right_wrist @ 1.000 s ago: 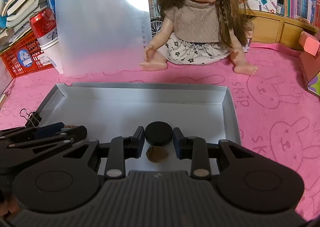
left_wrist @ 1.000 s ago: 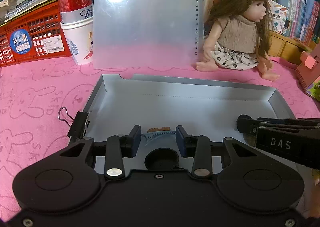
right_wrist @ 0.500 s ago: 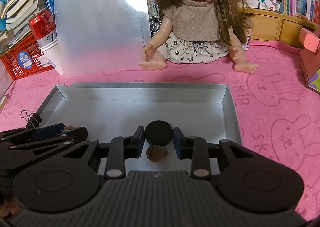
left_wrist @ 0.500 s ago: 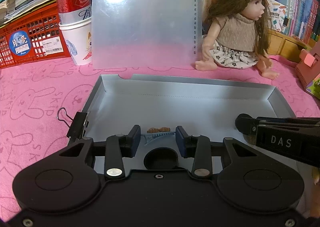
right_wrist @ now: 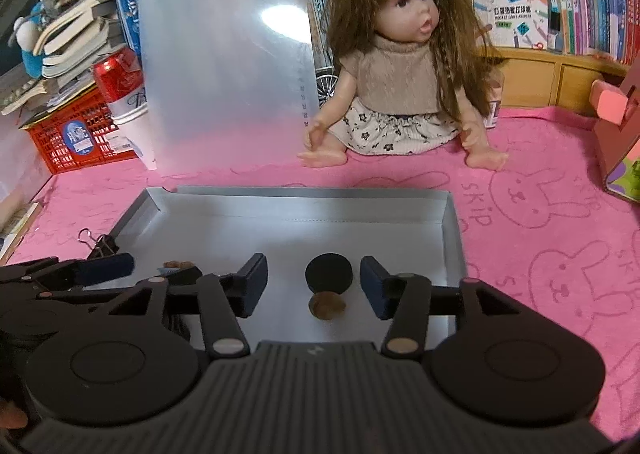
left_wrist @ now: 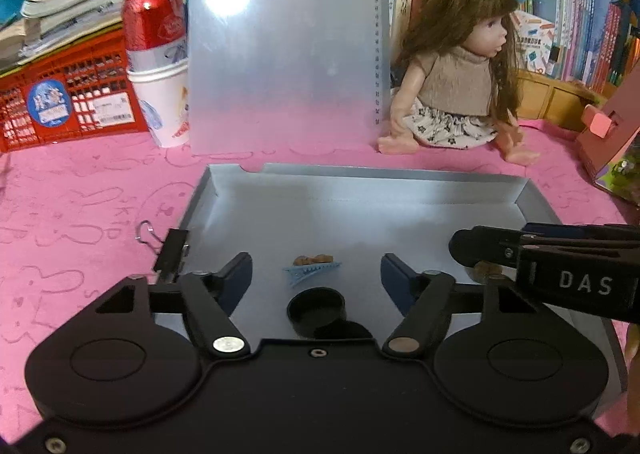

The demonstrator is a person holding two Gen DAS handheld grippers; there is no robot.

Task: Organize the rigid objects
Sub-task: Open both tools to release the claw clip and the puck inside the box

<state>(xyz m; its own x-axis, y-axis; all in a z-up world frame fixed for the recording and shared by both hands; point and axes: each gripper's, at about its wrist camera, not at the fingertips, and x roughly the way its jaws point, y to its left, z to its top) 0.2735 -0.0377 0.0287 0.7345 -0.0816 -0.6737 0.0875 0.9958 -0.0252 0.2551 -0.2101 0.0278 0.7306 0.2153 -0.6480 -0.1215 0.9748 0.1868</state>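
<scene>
Black round cap (right_wrist: 329, 274) lies in grey tray (right_wrist: 451, 230), brown nut (right_wrist: 326, 305) touching its near side. Right gripper (right_wrist: 312, 286) spread wide around both, gripping nothing. Left gripper (left_wrist: 316, 278) also released, over blue hair clip (left_wrist: 313, 271) and second cap (left_wrist: 316, 312). Binder clip (left_wrist: 170, 250) on tray's left wall. Doll (right_wrist: 400, 74) sits behind on pink cloth (right_wrist: 540, 222).

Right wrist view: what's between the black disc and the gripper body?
A small brown lump lies on the tray floor, just nearer than the black disc, between the open jaws.
</scene>
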